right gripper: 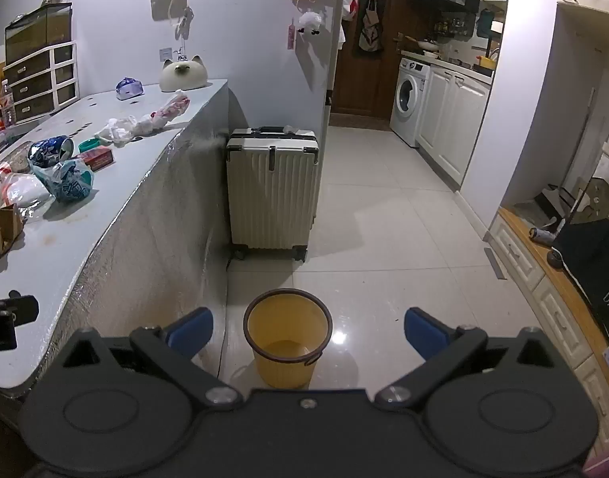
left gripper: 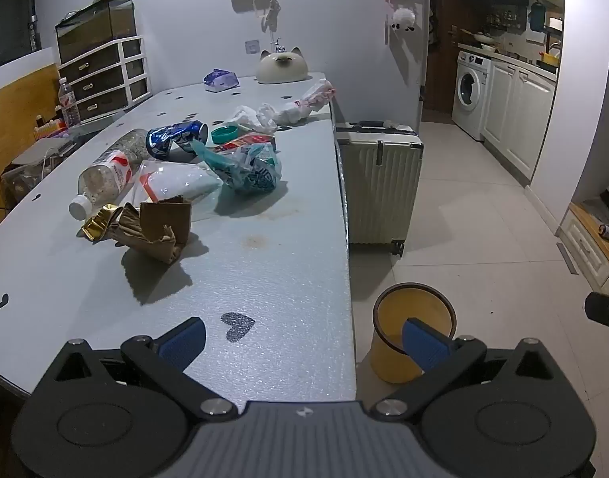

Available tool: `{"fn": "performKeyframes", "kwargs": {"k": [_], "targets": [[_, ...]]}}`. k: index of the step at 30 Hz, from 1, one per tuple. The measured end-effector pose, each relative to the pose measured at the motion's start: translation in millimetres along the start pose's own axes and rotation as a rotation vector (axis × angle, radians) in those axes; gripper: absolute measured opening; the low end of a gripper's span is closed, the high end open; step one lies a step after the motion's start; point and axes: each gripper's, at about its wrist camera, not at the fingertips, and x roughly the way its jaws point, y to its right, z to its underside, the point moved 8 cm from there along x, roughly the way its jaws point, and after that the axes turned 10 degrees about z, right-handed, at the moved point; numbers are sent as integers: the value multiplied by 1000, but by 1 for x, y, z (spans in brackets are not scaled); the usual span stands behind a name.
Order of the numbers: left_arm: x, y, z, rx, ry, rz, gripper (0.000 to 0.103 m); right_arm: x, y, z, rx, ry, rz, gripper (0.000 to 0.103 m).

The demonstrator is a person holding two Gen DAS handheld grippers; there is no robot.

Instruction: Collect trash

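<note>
your left gripper [left gripper: 304,340] hangs over the near edge of the grey table [left gripper: 264,279], fingers spread wide with nothing between them. your right gripper [right gripper: 307,328] is just as wide and bare, pointing down at the yellow bin [right gripper: 287,338] on the floor beside the table's end. further along the table lies the trash: a torn brown paper bag [left gripper: 161,231], a clear plastic bottle [left gripper: 105,175] on its side, a teal wrapper [left gripper: 244,171], a crushed blue can [left gripper: 175,137]. beyond the bin stands a white suitcase [right gripper: 272,191].
</note>
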Motion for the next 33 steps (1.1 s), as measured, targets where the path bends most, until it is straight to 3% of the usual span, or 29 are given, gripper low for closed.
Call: {"fn": "performKeyframes", "kwargs": {"k": [33], "targets": [[-3,2,-1,7,11,1,103,2,-2,0,2,-5,-1,103]]}}
